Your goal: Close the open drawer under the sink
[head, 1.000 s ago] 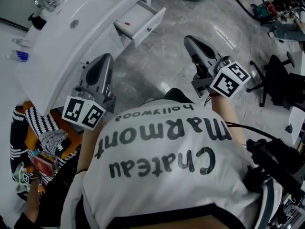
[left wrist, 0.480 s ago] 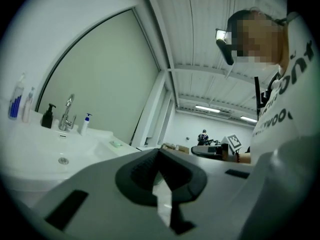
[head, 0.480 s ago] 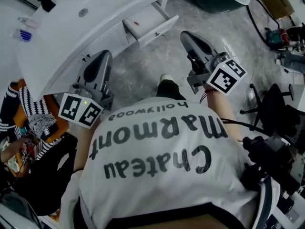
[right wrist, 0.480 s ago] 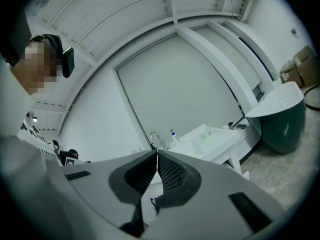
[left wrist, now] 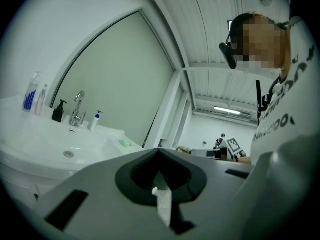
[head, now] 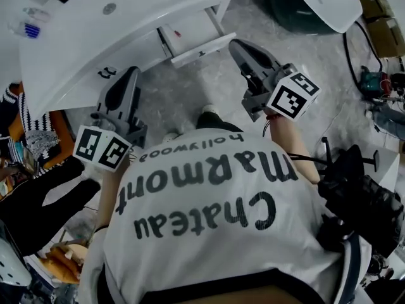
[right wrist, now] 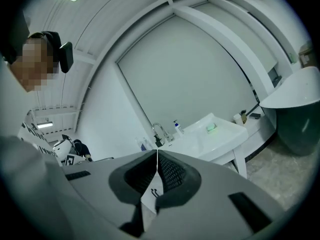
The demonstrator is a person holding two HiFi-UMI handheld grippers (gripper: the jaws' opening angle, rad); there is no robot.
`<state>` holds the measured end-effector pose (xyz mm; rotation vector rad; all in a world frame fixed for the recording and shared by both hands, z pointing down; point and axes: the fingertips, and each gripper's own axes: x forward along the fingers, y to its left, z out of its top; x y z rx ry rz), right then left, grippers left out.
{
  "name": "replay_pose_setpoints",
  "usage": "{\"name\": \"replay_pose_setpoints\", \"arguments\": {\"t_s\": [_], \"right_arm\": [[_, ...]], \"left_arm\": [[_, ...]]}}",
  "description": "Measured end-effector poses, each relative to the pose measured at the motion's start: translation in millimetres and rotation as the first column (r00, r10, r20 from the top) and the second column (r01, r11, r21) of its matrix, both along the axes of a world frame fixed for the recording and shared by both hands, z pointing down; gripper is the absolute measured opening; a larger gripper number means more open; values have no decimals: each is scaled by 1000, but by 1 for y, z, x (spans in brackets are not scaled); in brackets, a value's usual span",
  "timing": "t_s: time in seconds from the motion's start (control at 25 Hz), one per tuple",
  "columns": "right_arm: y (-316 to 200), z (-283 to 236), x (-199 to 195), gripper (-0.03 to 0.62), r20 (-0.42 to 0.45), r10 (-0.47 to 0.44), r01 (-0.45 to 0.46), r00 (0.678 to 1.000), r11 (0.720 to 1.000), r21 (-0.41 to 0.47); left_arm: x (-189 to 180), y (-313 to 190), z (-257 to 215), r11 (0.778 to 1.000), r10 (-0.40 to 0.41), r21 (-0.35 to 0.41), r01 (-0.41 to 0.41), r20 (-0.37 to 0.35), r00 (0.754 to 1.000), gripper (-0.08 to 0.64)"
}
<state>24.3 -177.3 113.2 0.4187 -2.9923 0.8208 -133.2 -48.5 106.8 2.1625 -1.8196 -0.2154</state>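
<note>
From the head view, the drawer (head: 190, 38) stands pulled out from under the white sink (head: 95, 37), its front panel facing the grey floor (head: 183, 94) ahead of me. My right tool (head: 237, 46) points toward the right end of that panel and looks to be the nearer one. My left tool (head: 131, 75) sits below the sink's curved edge, off to the drawer's left. Neither touches the drawer as far as I can judge.

In the left gripper view, the left tool (left wrist: 159, 153) has its jaws together with nothing between them. It is tilted up, so I see the basin, the tap (left wrist: 77, 109) and wall above, and no drawer.

In the right gripper view, the right tool (right wrist: 156, 156) is likewise closed tight and empty. The sink (right wrist: 215, 134) lies well off beyond its tip, and the drawer does not show here either.

So I reckon I am in the approach, with the push not yet begun. To do it well, I would dip the right tool until the panel comes into its view. I would set the closed tip flat on the panel's middle, not its corner, then press straight along the runners. An off-centre shove may skew the drawer and jam it.
</note>
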Motion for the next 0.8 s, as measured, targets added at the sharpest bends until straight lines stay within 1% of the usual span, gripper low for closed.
{"name": "replay_pose_setpoints", "arguments": {"t_s": [0.12,0.28,0.36,0.48,0.6,0.8], "right_arm": [[-22,7,8,12,-19,-39,39,999,999,-16],[-45,14,9,12,-6,-98,98,995,995,-36],[-54,22,6,14,-20,-126,126,992,992,-28],[-61,43,1,14,-68,-172,172,983,985,-3],[-66,68,-4,14,-76,-206,204,976,979,-22],[-66,112,-12,14,-71,-241,234,968,967,-103]], "left_arm": [[12,-14,0,999,-42,4,42,-18,999,8],[25,-19,-1,993,-116,21,117,-14,993,8],[27,-17,-2,983,-176,42,176,-4,984,8],[30,-13,-1,966,-252,63,251,8,968,8],[35,-12,13,960,-278,35,277,25,960,8],[35,-13,46,947,-315,-54,318,58,947,8]]}}
